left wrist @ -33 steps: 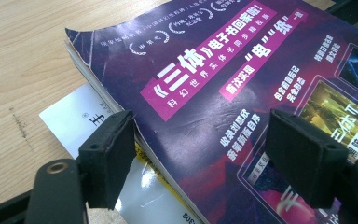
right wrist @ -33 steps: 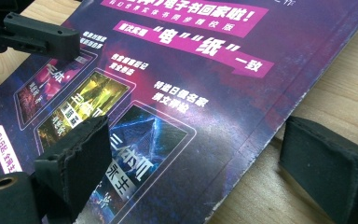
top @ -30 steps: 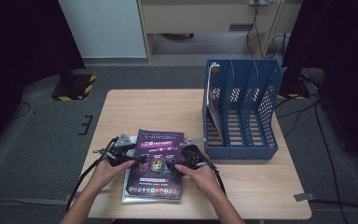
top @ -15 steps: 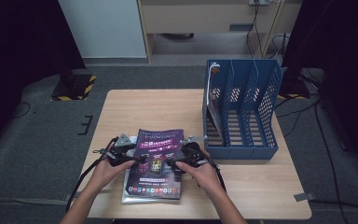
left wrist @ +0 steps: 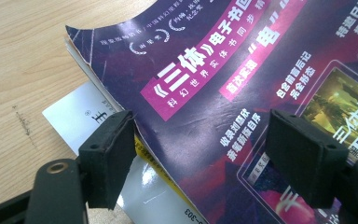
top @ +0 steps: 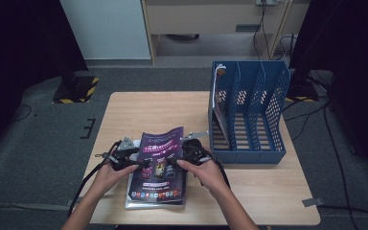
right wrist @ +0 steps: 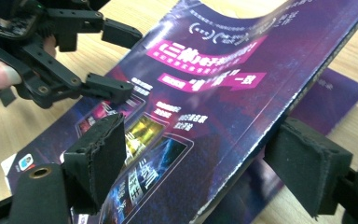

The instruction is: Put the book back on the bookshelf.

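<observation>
High view: the magazine (top: 159, 165) lies at the lower centre of the worktop (top: 139, 110), the left gripper (top: 141, 162) and right gripper (top: 175, 160) at its sides. Left gripper view: fingers (left wrist: 108, 156) apart, straddling the cover edge — unclamped. Right gripper view: fingers (right wrist: 95, 154) have just been closing around the raised spine edge — seat it fully before lifting.
</observation>
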Tool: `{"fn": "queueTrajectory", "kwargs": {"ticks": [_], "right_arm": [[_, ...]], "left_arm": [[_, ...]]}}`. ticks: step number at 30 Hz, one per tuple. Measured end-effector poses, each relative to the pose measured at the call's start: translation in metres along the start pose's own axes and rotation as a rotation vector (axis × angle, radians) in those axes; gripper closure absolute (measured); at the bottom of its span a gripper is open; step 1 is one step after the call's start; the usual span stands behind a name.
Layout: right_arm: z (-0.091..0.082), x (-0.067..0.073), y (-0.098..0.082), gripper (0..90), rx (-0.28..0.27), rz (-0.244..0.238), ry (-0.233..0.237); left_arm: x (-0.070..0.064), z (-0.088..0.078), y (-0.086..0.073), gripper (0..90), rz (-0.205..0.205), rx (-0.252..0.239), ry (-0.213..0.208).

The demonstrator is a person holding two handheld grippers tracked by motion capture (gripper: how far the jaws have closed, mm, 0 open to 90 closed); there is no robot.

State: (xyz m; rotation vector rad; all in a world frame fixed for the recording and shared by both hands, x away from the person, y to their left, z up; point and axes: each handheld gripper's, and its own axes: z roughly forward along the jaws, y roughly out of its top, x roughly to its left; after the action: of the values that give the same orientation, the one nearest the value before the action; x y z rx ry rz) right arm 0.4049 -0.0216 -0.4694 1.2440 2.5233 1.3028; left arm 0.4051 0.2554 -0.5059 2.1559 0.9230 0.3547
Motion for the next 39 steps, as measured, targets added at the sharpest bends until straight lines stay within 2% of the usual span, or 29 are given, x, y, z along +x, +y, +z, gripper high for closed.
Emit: {"fn": "queueTrajectory", "kwargs": {"ticks": [10, 14, 16, 18, 27, 37, 39], "right_arm": [[0.002, 0.003, 0.014, 23.1, 0.027, -0.032, 0.007], [0.003, 0.003, 0.017, 23.3, 0.032, -0.023, 0.007], [0.005, 0.001, 0.019, 23.7, 0.025, -0.034, 0.006], [0.005, 0.001, 0.020, 24.1, 0.036, -0.020, 0.006], [0.008, -0.004, 0.029, 25.8, 0.047, -0.016, -0.004], [0.013, -0.016, 0.036, 27.5, 0.066, 0.006, -0.018], [0.014, -0.018, 0.038, 28.4, 0.071, -0.006, -0.017]], "left_arm": [[0.000, 0.000, 0.000, 24.0, 0.001, 0.002, 0.001], [0.000, 0.000, 0.000, 24.0, 0.002, 0.002, 0.002], [0.000, 0.000, 0.000, 24.1, 0.001, 0.002, 0.002], [0.000, 0.000, 0.000, 24.1, 0.000, 0.001, 0.003], [0.000, 0.000, 0.000, 24.1, 0.002, 0.000, 0.005], [-0.001, 0.000, 0.000, 24.0, 0.001, 0.000, 0.005], [-0.001, 0.000, 0.000, 24.0, -0.002, 0.000, 0.005]]}}
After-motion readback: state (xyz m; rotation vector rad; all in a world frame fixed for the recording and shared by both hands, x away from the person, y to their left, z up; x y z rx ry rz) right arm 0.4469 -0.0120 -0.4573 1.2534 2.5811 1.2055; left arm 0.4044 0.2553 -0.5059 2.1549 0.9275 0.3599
